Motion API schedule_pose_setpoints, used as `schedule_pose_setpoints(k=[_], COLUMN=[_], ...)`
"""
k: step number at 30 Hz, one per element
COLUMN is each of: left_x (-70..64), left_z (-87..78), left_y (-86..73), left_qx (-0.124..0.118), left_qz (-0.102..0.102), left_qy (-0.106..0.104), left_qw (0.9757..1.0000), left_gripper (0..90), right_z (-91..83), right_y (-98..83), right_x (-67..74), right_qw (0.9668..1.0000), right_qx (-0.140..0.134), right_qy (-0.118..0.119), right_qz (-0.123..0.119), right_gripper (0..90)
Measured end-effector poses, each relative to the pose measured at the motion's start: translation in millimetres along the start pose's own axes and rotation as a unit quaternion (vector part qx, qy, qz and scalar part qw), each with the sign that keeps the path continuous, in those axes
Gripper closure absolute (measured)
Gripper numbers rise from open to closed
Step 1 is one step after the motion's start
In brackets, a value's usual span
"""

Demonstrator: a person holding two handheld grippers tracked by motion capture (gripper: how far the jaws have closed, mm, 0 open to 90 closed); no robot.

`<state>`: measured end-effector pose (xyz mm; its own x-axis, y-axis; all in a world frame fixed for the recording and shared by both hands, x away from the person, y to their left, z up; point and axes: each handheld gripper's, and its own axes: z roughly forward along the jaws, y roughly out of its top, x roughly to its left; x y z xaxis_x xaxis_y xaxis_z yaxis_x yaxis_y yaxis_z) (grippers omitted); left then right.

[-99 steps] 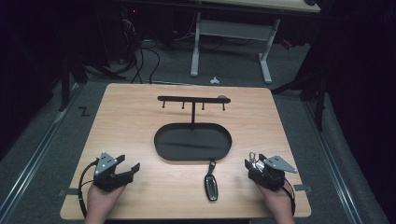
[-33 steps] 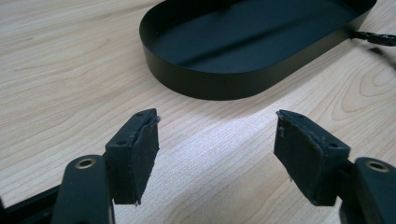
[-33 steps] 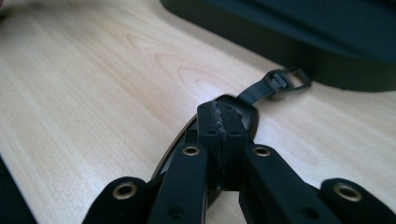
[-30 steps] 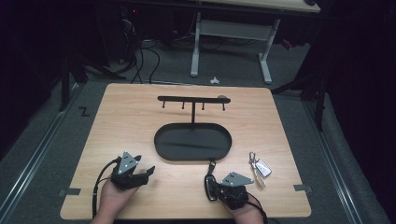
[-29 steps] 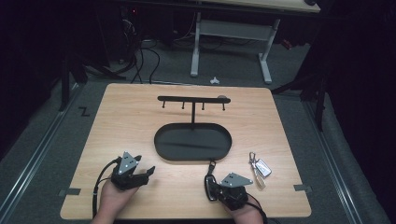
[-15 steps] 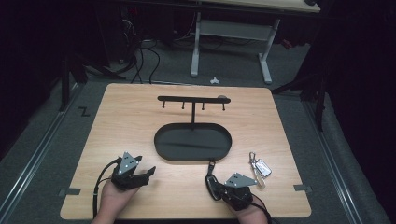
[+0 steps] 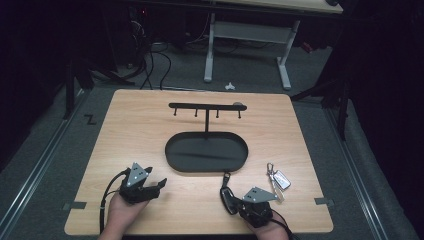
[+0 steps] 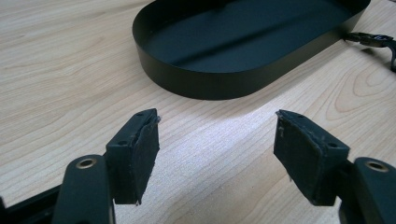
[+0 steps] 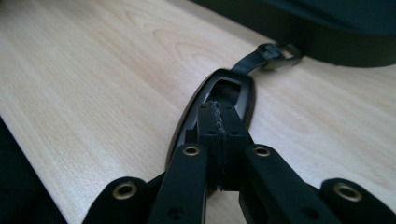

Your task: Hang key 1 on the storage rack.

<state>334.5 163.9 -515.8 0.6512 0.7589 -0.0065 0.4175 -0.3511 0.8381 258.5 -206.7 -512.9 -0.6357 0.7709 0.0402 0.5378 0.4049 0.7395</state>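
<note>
The wooden table (image 7: 150, 130) took up the middle of the room, and near its centre sat the black oval tray (image 7: 175, 155), with a black hook rack (image 7: 206, 106) rising from its twelve o'clock edge. At about seven o'clock from the tray the left gripper (image 7: 159, 183) rested low over bare wood, its jaws standing wide apart with nothing between them; the left gripper view showed the tray's wall just ahead of them. At about five o'clock from the tray the right gripper (image 7: 231, 199) was down on the black key fob (image 7: 227, 192), its pads pressed together right on the fob's body, which lay flat on the table, strap end nearly touching the tray. A silver key set (image 7: 278, 179) lay just at three o'clock from that gripper.
</note>
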Motion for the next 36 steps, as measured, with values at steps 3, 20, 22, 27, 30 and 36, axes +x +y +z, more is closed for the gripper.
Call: schedule_pose_setpoints(k=[3, 20, 22, 27, 30, 36], left_x=[0.3, 0.9, 0.7, 0.4, 0.5, 0.5], left_z=[-0.1, -1.6, -1.6, -1.4, -1.6, -1.5], left_y=[0.0, 0.1, 0.3, 0.4, 0.4, 0.7], left_qx=[0.000, -0.003, -0.003, -0.004, -0.004, -0.006], left_qz=[-0.001, -0.002, -0.002, -0.001, -0.001, -0.001], left_qy=[0.000, 0.000, -0.001, -0.001, -0.001, 0.001], left_qw=[1.0000, 1.0000, 1.0000, 1.0000, 1.0000, 1.0000], left_gripper=[31.6, 31.6, 31.6, 31.6, 31.6, 31.4], right_z=[3.6, -7.6, -9.3, -11.9, -13.8, -17.9], right_y=[-0.5, -7.8, -9.0, -12.1, -13.7, -11.9], right_x=[3.8, -27.3, -32.8, -45.2, -50.1, -48.5], right_qw=[0.9999, 0.9993, 0.9990, 0.9982, 0.9979, 0.9981], right_qx=[0.008, 0.010, 0.008, 0.008, 0.008, -0.010], right_qy=[0.004, -0.037, -0.043, -0.054, -0.054, -0.050], right_qz=[-0.010, 0.005, 0.009, 0.023, 0.034, 0.033], right_gripper=[89.9, 90.0, 90.0, 90.0, 90.0, 86.0])
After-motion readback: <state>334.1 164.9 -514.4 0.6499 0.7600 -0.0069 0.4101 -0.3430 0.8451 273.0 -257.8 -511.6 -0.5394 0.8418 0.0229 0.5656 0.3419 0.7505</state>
